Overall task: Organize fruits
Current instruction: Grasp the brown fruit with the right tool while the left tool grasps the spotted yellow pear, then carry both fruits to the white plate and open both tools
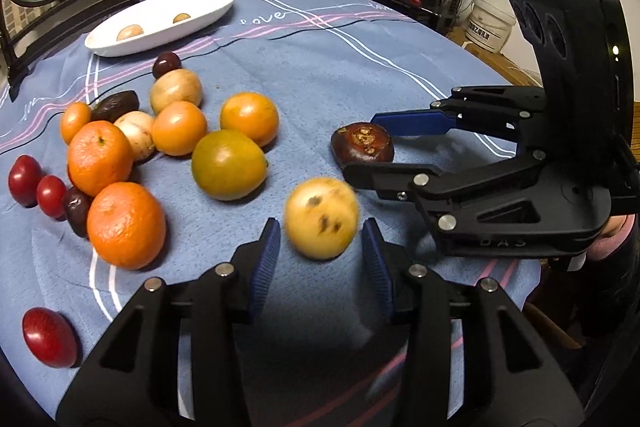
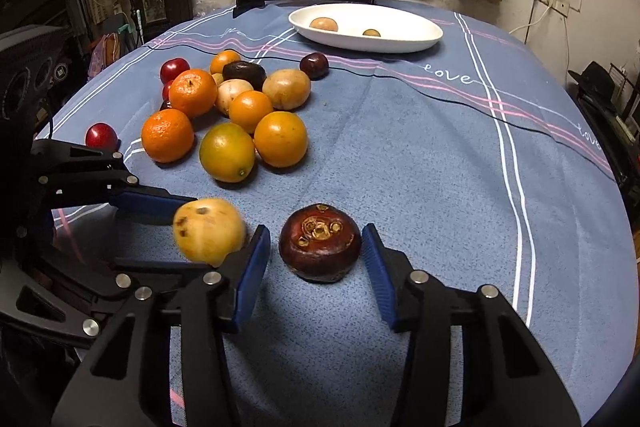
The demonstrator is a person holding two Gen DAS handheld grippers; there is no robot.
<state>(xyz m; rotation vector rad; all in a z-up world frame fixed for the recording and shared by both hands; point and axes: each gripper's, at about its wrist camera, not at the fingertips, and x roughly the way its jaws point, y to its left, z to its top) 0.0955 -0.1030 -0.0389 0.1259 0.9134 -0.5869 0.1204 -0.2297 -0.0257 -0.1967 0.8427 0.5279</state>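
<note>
Blue cloth (image 1: 320, 67) with pink and white stripes covers your whole table, and the fruit's scattered across it. Going from the left in your left wrist view: a loose red fruit (image 1: 49, 337) sits by itself near the bottom edge, then two more small red ones (image 1: 25, 180) at the edge of the main pile. The pile itself is mostly oranges (image 1: 125, 225), shiny and bright, plus one greenish-orange one (image 1: 228, 164) at the near side, a couple of pale tan fruits and a few dark purple-brown ones mixed in. Behind the pile, your white oval dish (image 1: 160, 23) already has two small brownish fruits in it.

Your left gripper (image 1: 320, 247) has the yellow fruit (image 1: 322, 217) sitting between its blue pads. It's pale yellow with a few dark spots, and blurry. There's a gap showing on both sides of it, so you're not squeezing it; the jaws are narrow but apart from it.

Over to the right, your right gripper (image 2: 316, 247) straddles the dark brown fruit (image 2: 320, 242), a squat, glossy maroon thing with a crusty tan patch on top, resting on the cloth. Same deal: pads just beside it on either side, slivers of cloth visible, not clamped.

Both fruits sit near each other, well apart from the dish.
</note>
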